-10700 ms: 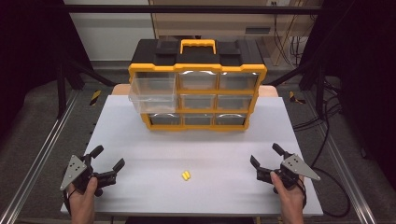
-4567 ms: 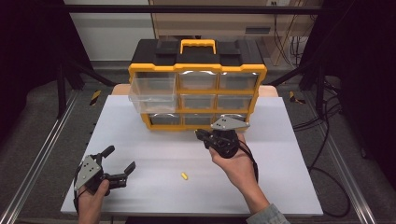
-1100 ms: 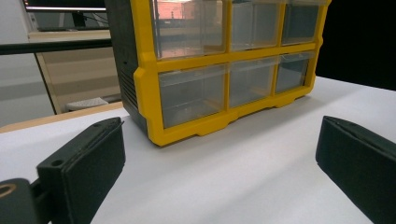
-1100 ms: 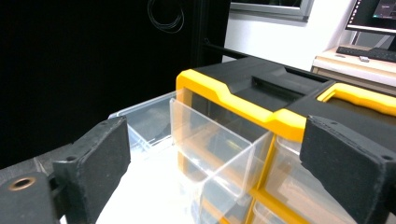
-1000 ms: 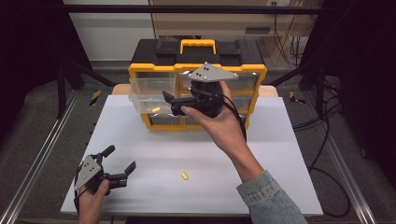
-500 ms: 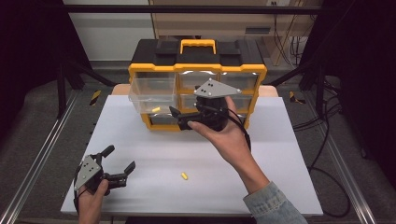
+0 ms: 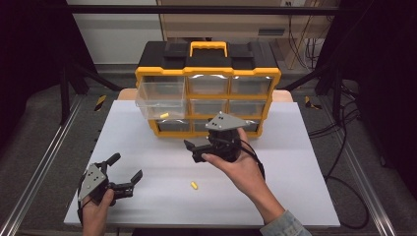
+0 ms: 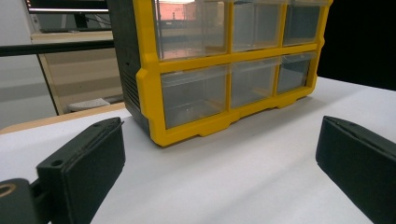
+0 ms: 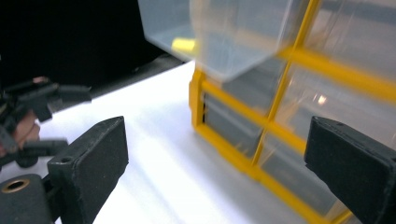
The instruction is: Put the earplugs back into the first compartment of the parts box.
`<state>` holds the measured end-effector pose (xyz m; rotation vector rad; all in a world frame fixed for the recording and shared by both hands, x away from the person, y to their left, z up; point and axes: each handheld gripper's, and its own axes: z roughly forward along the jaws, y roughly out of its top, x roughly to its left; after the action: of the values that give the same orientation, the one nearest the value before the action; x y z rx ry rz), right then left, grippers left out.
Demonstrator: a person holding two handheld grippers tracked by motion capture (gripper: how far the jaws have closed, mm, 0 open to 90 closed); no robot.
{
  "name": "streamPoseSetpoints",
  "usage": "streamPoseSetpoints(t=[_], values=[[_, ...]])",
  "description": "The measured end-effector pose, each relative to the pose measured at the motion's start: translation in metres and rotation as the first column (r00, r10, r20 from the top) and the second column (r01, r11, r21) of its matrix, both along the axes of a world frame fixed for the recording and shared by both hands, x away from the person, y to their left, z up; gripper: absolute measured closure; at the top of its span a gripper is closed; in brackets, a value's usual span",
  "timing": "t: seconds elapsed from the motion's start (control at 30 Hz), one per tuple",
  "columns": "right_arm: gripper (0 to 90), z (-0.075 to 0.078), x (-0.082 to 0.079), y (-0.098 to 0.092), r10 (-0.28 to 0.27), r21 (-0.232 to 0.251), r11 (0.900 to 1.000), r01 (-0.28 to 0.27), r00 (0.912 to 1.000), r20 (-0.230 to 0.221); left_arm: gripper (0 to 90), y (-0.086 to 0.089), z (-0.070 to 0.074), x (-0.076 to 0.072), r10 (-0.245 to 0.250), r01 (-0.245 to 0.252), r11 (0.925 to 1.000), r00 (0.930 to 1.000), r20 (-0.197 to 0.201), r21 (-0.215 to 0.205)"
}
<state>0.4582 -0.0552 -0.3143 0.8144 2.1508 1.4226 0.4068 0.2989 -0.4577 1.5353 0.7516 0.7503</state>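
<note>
The white bench (image 7: 305, 162) carries everything, its near edge cut off at the bottom of the high view. Toward its far side stands the yellow-and-black drawer cabinet (image 7: 208, 88), the landmark here, with a yellow handle on top and three rows of clear drawers. Its top-left drawer (image 7: 160, 96) is pulled out toward the person, and a small yellow piece (image 7: 164, 115) lies inside it near the front wall; in the right gripper view that piece is a blurred yellow spot behind the clear plastic, its shape hard to make out. The contents of the shut drawers cannot be told through the glare. Just in front of the cabinet's lower row, a little right of its middle, the right tongs (image 7: 194, 150) are held in a hand above the bench, pointing left; the jaws are hard to read under the grey plate in the high view, but the right gripper view shows them spread wide with nothing between them. Well in front of the cabinet and off to its left, the left tongs (image 7: 125, 172) sit in the other hand near the bench's near edge, jaws wide apart and empty. Between the two tongs, well in front of the cabinet, a second small yellow piece (image 7: 194, 185) lies alone on the bench.
</note>
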Motion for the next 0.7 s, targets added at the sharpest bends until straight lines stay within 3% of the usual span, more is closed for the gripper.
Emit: streamPoseSetpoints(t=[0.37, 0.7], values=[[6.9, -0.061, -0.016, -0.003, 0.004, -0.026, 1.000, -0.007, 0.9940, -0.109, 1.1, 0.000, 0.000, 0.000, 0.001, -0.001, 1.0000, 1.0000, 0.002, 0.003], [7.8, -0.095, -0.024, -0.006, 0.002, -0.032, 0.999, -0.008, 0.9826, -0.186, 1.1, -0.001, 0.000, 0.000, 0.000, 0.000, 1.0000, 1.0000, 0.003, 0.008]])
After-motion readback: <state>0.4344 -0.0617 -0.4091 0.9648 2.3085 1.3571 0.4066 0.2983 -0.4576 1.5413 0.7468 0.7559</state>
